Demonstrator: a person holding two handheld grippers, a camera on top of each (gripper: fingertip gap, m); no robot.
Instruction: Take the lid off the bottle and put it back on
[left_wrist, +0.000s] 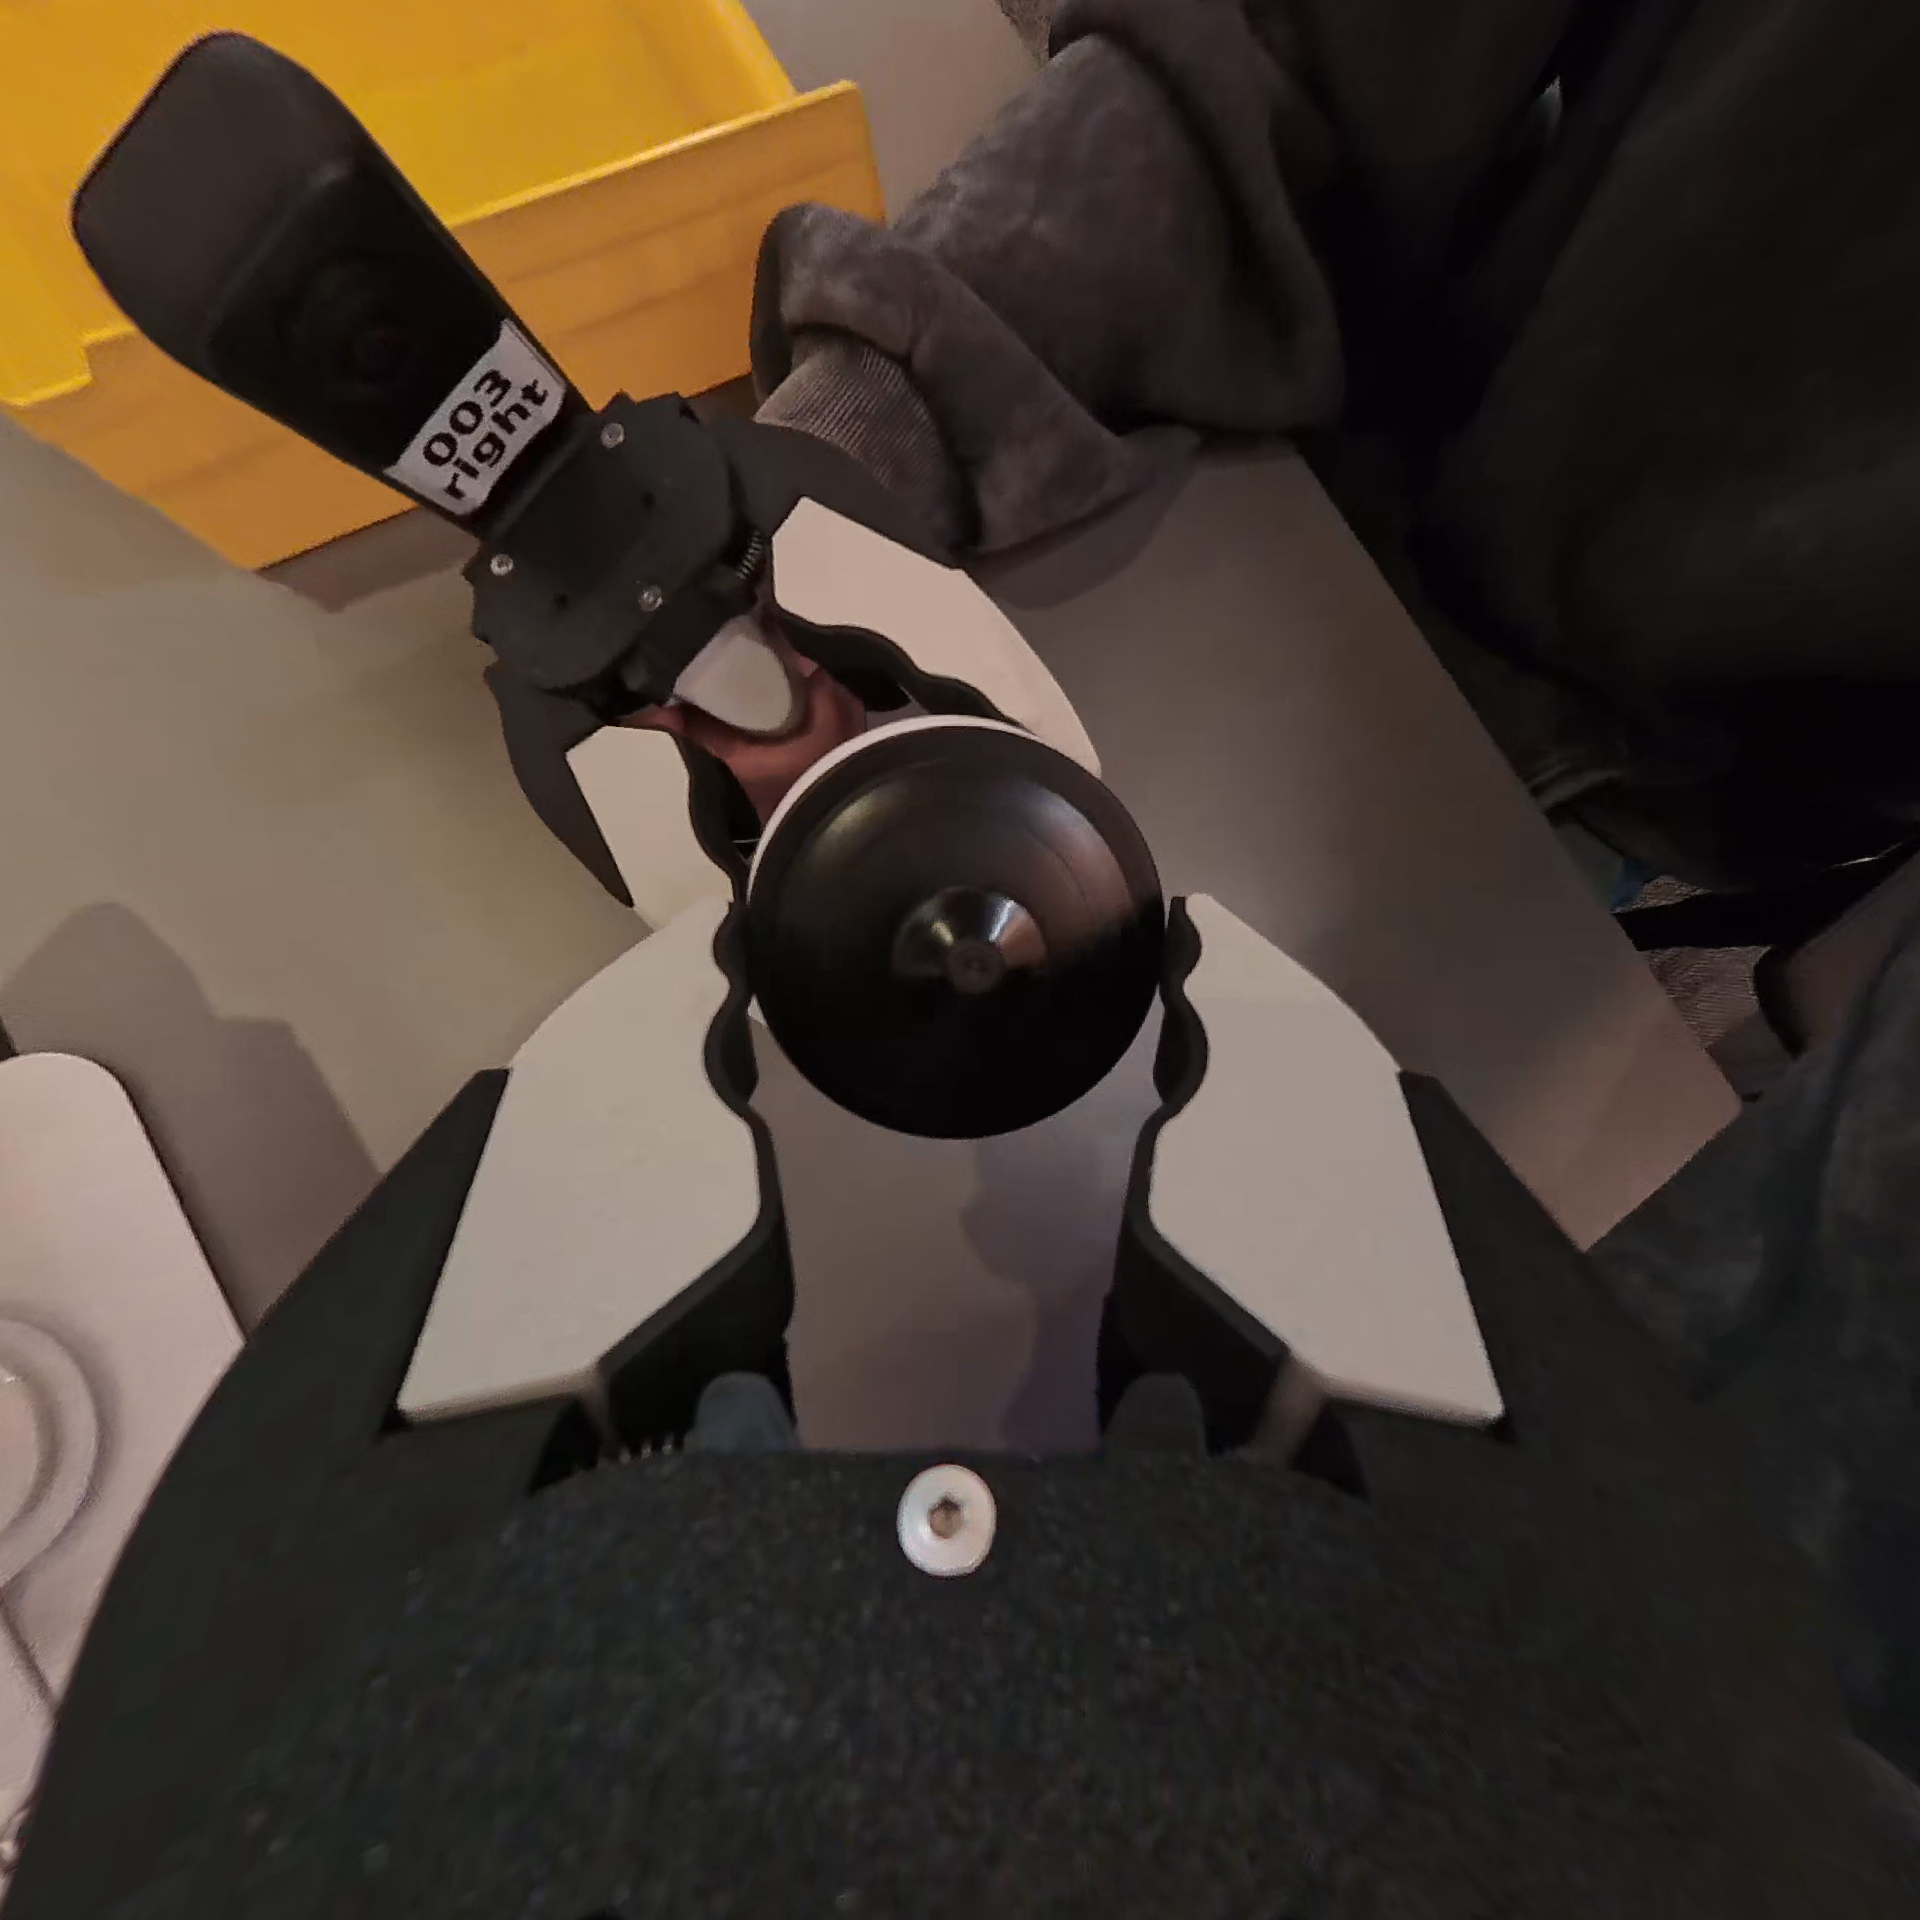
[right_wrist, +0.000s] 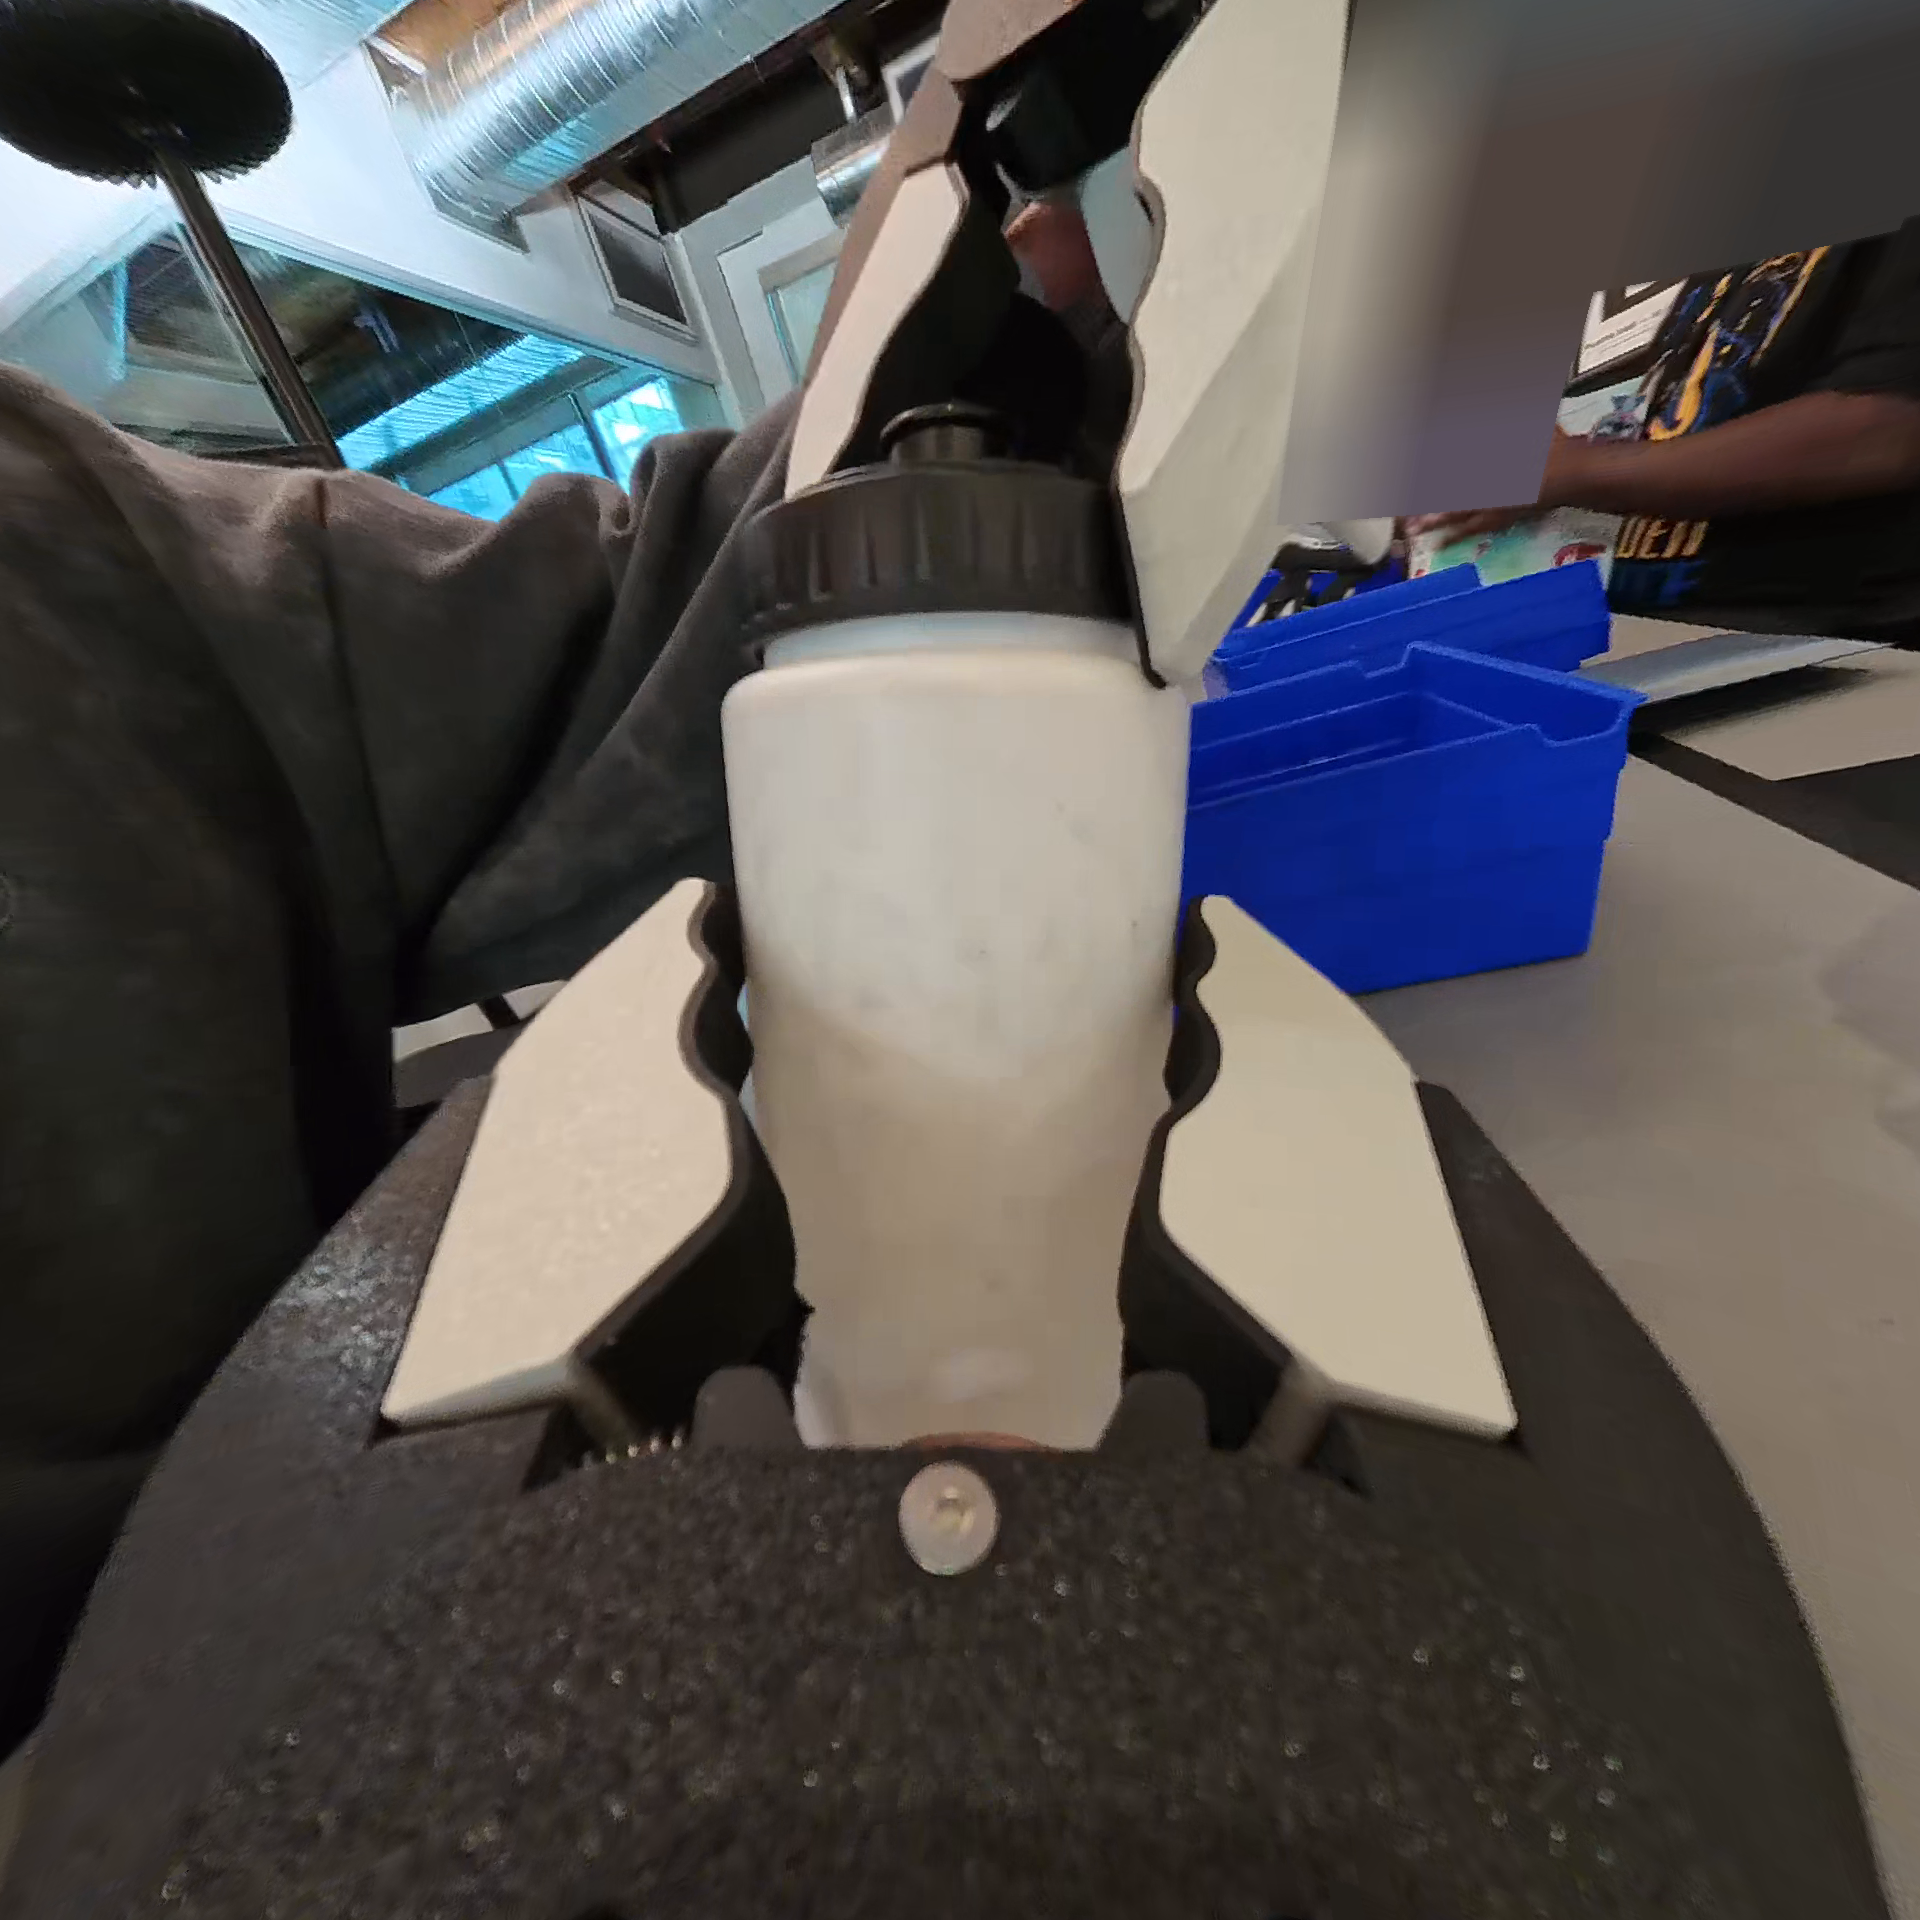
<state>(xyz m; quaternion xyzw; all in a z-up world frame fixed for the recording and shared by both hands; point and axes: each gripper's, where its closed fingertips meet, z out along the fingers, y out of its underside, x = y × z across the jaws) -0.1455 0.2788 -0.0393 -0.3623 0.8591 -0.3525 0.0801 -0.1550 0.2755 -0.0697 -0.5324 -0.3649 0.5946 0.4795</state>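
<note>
In the left wrist view the camera looks straight down on the black lid (left_wrist: 954, 945) of the bottle, with its spout at the centre and a thin white rim of the bottle showing behind it. The left gripper (left_wrist: 958, 966) is closed around this lid, its wavy black pads touching the lid's rim on both sides. Beyond it the right gripper (left_wrist: 717, 821) reaches in from the upper left, held by a hand in a grey sleeve (left_wrist: 1039, 343). Below lies a pale grey table (left_wrist: 1299, 727), with a yellow bin (left_wrist: 582, 208) at the upper left. In the right wrist view the white bottle (right_wrist: 956, 914) stands upright on the table, and the right gripper (right_wrist: 961, 997) clamps its body between both fingers. The ribbed black lid (right_wrist: 935, 556) sits on the bottle's neck, and the left gripper (right_wrist: 987, 499) comes down over it from above. A blue bin (right_wrist: 1403, 821) stands on the grey table (right_wrist: 1662, 1039) just behind the bottle on the right. Farther back the room shows large windows (right_wrist: 468, 405), a silver ceiling duct (right_wrist: 582, 94) and another person at a farther table.
</note>
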